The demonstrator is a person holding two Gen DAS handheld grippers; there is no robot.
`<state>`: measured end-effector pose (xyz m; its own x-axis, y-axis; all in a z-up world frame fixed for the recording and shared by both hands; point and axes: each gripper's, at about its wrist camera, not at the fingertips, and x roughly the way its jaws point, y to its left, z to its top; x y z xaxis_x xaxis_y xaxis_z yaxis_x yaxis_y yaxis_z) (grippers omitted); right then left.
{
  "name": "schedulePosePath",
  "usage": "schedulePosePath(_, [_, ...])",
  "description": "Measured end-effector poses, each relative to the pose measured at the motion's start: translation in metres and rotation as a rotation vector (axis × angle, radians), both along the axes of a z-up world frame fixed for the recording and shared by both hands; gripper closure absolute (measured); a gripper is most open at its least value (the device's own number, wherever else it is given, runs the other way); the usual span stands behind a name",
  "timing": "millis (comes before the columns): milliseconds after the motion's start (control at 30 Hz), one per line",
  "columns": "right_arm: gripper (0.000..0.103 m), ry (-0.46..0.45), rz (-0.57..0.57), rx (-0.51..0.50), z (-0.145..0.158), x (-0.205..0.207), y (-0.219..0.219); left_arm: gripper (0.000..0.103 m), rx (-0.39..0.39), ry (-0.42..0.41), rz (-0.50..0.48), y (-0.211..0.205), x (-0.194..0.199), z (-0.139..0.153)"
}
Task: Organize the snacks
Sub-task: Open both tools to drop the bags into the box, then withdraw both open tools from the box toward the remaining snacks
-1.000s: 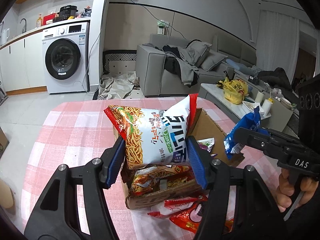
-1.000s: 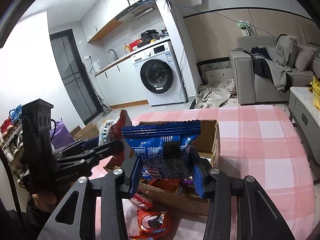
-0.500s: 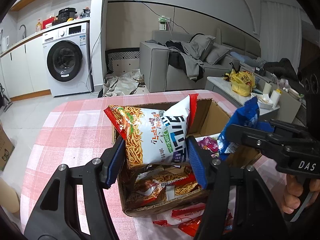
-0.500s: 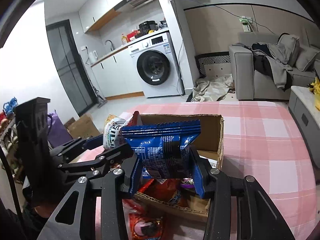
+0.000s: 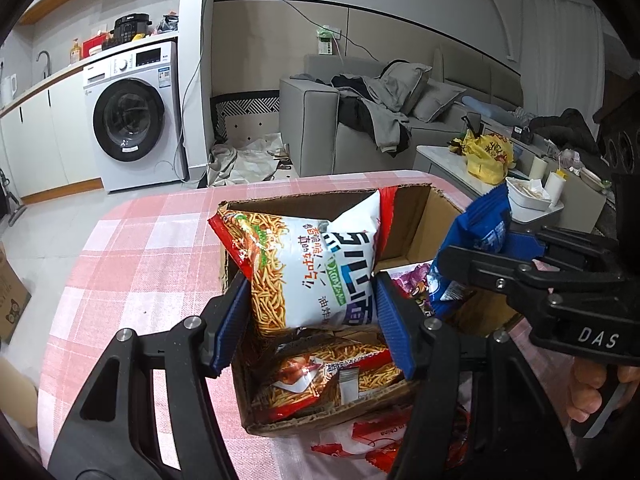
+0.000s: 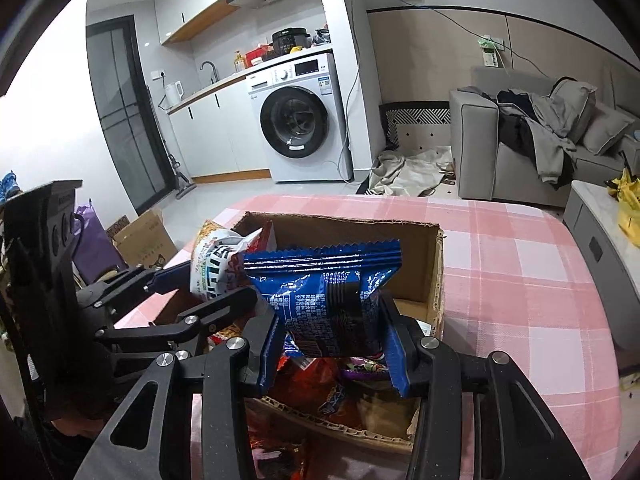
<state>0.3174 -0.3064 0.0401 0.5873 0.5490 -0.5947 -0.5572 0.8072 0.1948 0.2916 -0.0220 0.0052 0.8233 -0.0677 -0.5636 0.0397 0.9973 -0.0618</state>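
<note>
A noodle-snack bag (image 5: 312, 272) is clamped in the left gripper (image 5: 312, 312) and a blue snack packet (image 6: 328, 300) in the right gripper (image 6: 330, 344), both held above the open cardboard box (image 6: 438, 264) on the checked tabletop (image 6: 520, 280), apparently for packing.

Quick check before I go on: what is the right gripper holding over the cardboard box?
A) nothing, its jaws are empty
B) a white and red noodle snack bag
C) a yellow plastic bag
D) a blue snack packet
D: in the right wrist view the right gripper is shut on the blue snack packet above the cardboard box; the noodle snack bag sits in the left gripper.
</note>
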Motion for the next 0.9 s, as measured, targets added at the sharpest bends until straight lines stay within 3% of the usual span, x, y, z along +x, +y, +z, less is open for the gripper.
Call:
schedulePosePath(233, [0.059, 0.01, 0.005, 0.0, -0.001, 0.001, 0.0, 0.042, 0.028, 0.008, 0.002, -0.009, 0.007, -0.006])
schedulePosePath(433, [0.048, -0.007, -0.001, -0.014, 0.004, -0.006, -0.005, 0.034, -0.005, 0.023, -0.011, -0.008, 0.005, 0.0])
schedulePosePath(567, [0.018, -0.03, -0.01, 0.004, 0.013, -0.016, -0.016, 0.016, -0.032, 0.009, 0.0, -0.003, -0.005, 0.012])
schedulePosePath(700, [0.002, -0.031, -0.001, 0.044, 0.022, -0.028, -0.03, 0.004, -0.024, -0.009, -0.014, 0.001, -0.03, 0.024])
schedulePosePath(733, [0.001, -0.04, -0.008, 0.044, 0.024, -0.033, -0.033, 0.0, -0.019, -0.018, -0.006, -0.001, -0.038, 0.027])
schedulePosePath(900, [0.001, -0.052, -0.039, 0.054, 0.03, -0.051, -0.048, 0.0, 0.008, -0.036, 0.012, 0.003, -0.075, 0.035])
